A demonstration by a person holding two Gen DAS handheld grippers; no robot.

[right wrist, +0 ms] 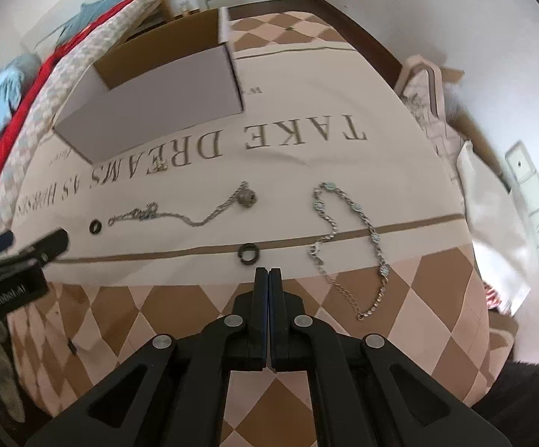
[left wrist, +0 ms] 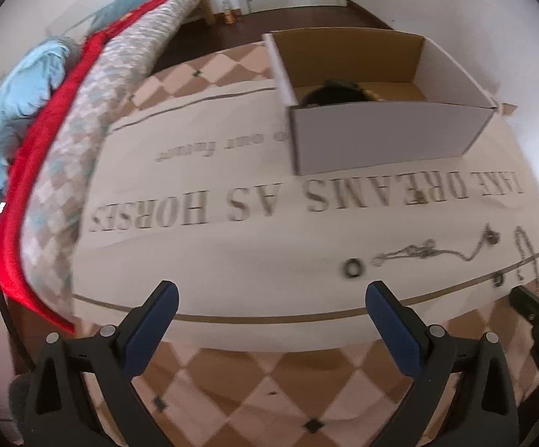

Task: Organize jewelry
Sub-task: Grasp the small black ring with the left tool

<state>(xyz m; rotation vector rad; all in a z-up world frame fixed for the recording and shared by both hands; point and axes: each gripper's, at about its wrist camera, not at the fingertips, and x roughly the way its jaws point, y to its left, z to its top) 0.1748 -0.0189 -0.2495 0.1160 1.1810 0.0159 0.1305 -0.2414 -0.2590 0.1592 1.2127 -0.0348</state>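
Two dark rings [right wrist: 247, 253], pendant chain [right wrist: 180, 212], bracelet [right wrist: 347, 246] — flat on cloth [right wrist: 343, 171], box [right wrist: 150, 100] open

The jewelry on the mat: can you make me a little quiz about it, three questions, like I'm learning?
1. True or false: the right gripper has its fingers pressed together with nothing between them.
2. Which piece lies closest in front of the right gripper? A) the dark ring on the brown line B) the bracelet with pale blue stones C) the chain with a ball pendant
3. Fill in: the white cardboard box stands on the printed mat with its top ____.

Key: 1 true; 2 A; 3 open. The left gripper has its fingers spread wide, holding nothing, near another small dark ring.
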